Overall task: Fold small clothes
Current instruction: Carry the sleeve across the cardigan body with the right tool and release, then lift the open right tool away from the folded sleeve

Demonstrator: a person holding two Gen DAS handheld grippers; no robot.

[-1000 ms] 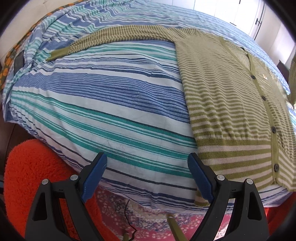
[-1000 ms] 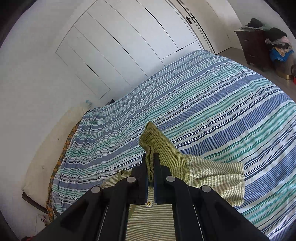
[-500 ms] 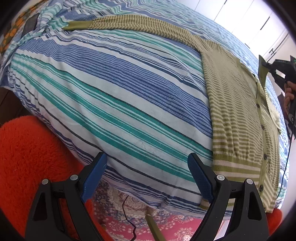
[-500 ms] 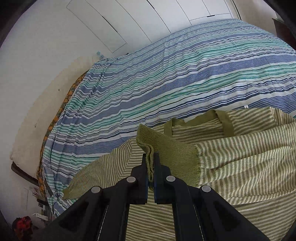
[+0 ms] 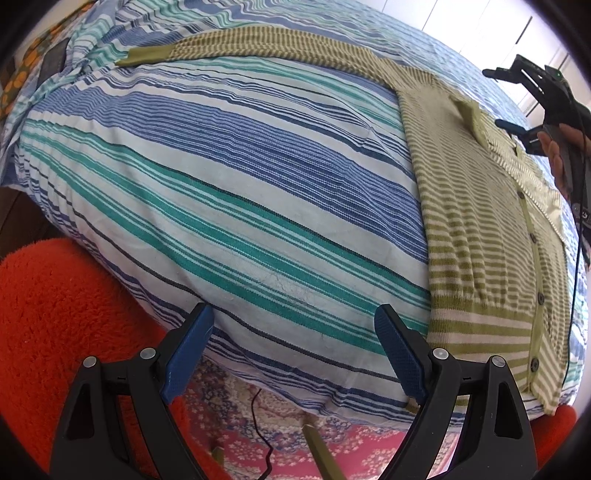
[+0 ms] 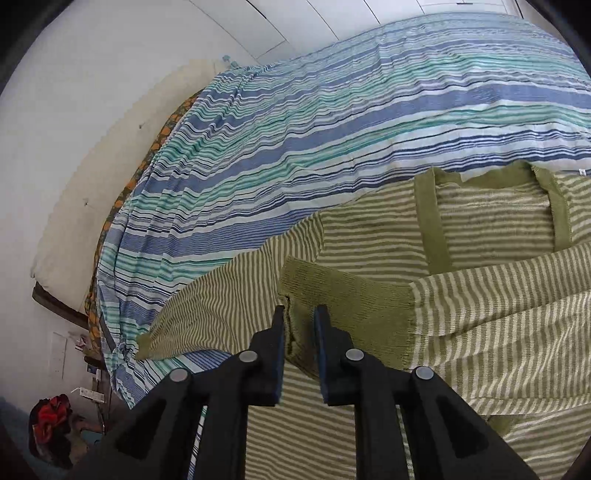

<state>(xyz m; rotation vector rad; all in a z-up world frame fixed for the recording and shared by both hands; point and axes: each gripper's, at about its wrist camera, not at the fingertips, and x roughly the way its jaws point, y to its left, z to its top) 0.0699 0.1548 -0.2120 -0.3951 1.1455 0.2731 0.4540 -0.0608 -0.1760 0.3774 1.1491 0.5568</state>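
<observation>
An olive and cream striped cardigan (image 5: 480, 221) lies buttoned on the striped bed (image 5: 221, 166). One sleeve (image 5: 240, 46) stretches out to the left. The other sleeve is folded across the chest, and its olive cuff (image 6: 351, 295) rests on the body. My right gripper (image 6: 299, 310) is opening; the cuff's edge still lies between its jaws, and the pads stand apart from it. In the left wrist view the right gripper (image 5: 495, 96) shows with jaws spread, above the cardigan's shoulder. My left gripper (image 5: 291, 317) hangs open and empty over the bed's near edge, left of the cardigan's hem.
A red fluffy rug (image 5: 55, 314) and a floral mat (image 5: 288, 424) with a thin black cable (image 5: 258, 424) lie below the bed's edge. A hand (image 5: 557, 147) holds the right gripper. White wardrobe doors (image 6: 295, 22) stand beyond the bed.
My right gripper came down with the cuff, carried the sleeve across the cardigan's body, and its jaws have parted. The left gripper shifted slightly along the bed's edge and stays open.
</observation>
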